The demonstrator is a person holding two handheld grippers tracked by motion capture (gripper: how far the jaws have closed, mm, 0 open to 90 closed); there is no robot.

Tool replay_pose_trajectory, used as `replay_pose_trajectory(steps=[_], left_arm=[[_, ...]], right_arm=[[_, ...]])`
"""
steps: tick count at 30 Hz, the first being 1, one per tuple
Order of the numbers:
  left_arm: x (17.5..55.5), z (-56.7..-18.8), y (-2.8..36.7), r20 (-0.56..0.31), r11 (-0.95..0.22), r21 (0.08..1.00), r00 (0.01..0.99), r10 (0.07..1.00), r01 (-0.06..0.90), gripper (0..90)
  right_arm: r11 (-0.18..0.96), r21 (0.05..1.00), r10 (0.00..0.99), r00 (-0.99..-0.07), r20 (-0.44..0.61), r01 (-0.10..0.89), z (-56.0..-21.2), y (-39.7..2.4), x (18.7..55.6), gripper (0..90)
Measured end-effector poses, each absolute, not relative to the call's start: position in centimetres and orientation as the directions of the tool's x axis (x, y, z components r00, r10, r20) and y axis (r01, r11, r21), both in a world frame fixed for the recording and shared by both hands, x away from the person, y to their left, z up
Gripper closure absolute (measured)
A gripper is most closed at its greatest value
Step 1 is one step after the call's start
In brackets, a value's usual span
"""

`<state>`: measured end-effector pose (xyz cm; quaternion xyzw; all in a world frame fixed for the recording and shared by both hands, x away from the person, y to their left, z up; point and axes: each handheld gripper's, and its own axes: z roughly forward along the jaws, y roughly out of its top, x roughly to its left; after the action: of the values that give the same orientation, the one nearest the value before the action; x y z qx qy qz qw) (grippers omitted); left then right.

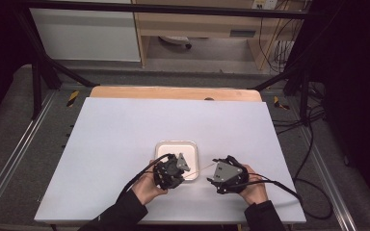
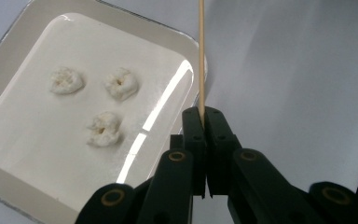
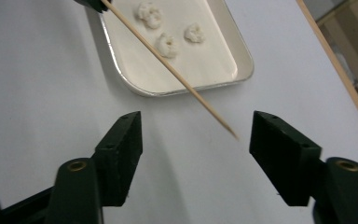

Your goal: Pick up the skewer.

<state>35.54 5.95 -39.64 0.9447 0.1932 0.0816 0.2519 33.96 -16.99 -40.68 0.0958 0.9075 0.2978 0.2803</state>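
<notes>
Left gripper (image 2: 204, 114): clamped on butt end of wooden skewer (image 2: 201, 56), over near edge of white tray (image 1: 160, 146).
Tray at table (image 1: 101, 144) centre; three white pieces (image 2: 106, 129) loose inside, none threaded.
Skewer bare, slanting from left gripper across tray's near corner toward right gripper (image 3: 196, 133).
Right gripper: fingers apart, skewer tip between them, untouched.
Judged early: skewer in hand, all spearing left.
</notes>
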Motion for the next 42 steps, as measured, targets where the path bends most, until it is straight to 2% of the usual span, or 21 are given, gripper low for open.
replay_pose_trajectory(steps=[6, 10, 17, 27, 35, 42], left_arm=[[35.4, -39.6, 7.2, 0.048, -0.761, 0.554, 0.899, 0.435, 0.339, 88.2], [35.4, -39.5, 8.0, 0.041, -0.739, 0.576, 0.891, 0.452, 0.349, 88.2], [35.1, -39.7, 9.4, 0.031, -0.699, 0.616, 0.876, 0.481, 0.363, 88.2], [34.6, -40.4, 11.9, 0.013, -0.630, 0.667, 0.839, 0.544, 0.398, 88.2], [34.1, -41.0, 13.8, 0.001, -0.578, 0.702, 0.811, 0.585, 0.416, 88.2], [33.5, -41.4, 15.1, -0.012, -0.541, 0.726, 0.795, 0.607, 0.424, 88.1]], right_arm=[[0.726, 0.673, 0.475, -0.811, -0.343, 0.140, -40.9, -18.3, 34.4, 26.3], [0.688, 0.695, 0.525, -0.804, -0.279, 0.207, -41.1, -18.8, 34.7, 20.9], [0.623, 0.722, 0.590, -0.787, -0.181, 0.301, -41.6, -19.2, 34.8, 17.3], [0.546, 0.753, 0.643, -0.760, -0.097, 0.366, -41.7, -18.9, 34.8, 8.7], [0.500, 0.766, 0.643, -0.766, -0.016, 0.404, -41.9, -18.4, 35.1, 7.4], [0.469, 0.777, 0.655, -0.756, 0.013, 0.420, -41.8, -17.5, 35.8, 5.5]])
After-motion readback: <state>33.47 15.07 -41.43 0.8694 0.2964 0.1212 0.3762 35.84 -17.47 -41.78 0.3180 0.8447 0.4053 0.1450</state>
